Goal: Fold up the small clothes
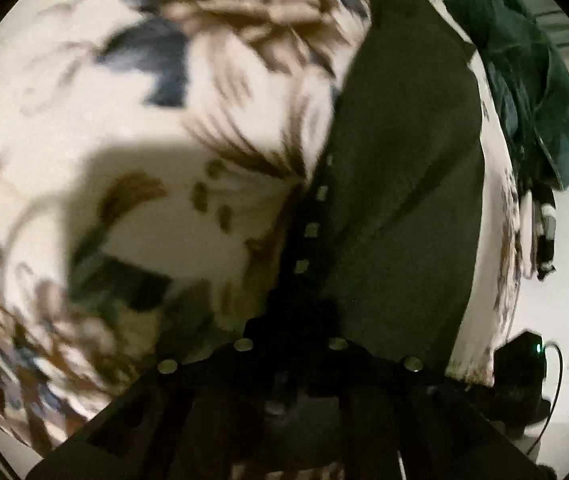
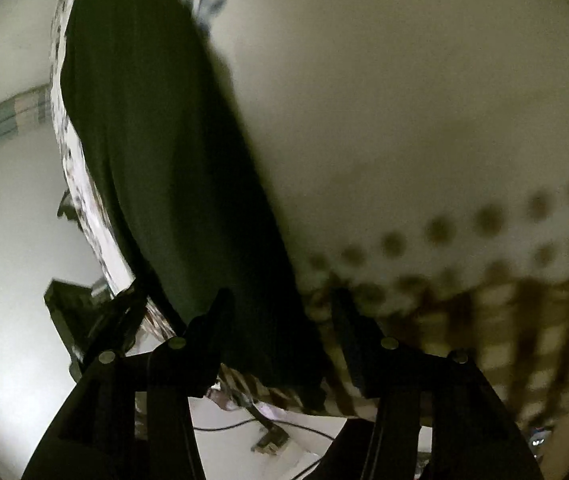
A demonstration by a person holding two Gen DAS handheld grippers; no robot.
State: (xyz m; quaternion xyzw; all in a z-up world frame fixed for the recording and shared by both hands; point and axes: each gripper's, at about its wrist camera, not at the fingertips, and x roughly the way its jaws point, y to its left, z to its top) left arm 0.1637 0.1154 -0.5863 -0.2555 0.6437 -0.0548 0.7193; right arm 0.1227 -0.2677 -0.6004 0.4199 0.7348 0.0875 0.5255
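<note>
A dark green garment [image 1: 404, 152] lies stretched in a long strip over a white patterned bedspread [image 1: 84, 120]. My left gripper [image 1: 304, 304] sits at the garment's near end with its fingers close together on the cloth edge. In the right wrist view the same dark green garment [image 2: 156, 152] runs from top left down to my right gripper [image 2: 280, 304]. Its two black fingers [image 2: 212, 320] stand apart, with the cloth's near corner lying between them.
A pile of teal clothes [image 1: 524, 80] lies at the far right of the bed. A black device with a green light [image 1: 524, 364] and a cable sits on the white floor beside the bed. The bed edge [image 2: 84, 208] runs along the left in the right wrist view.
</note>
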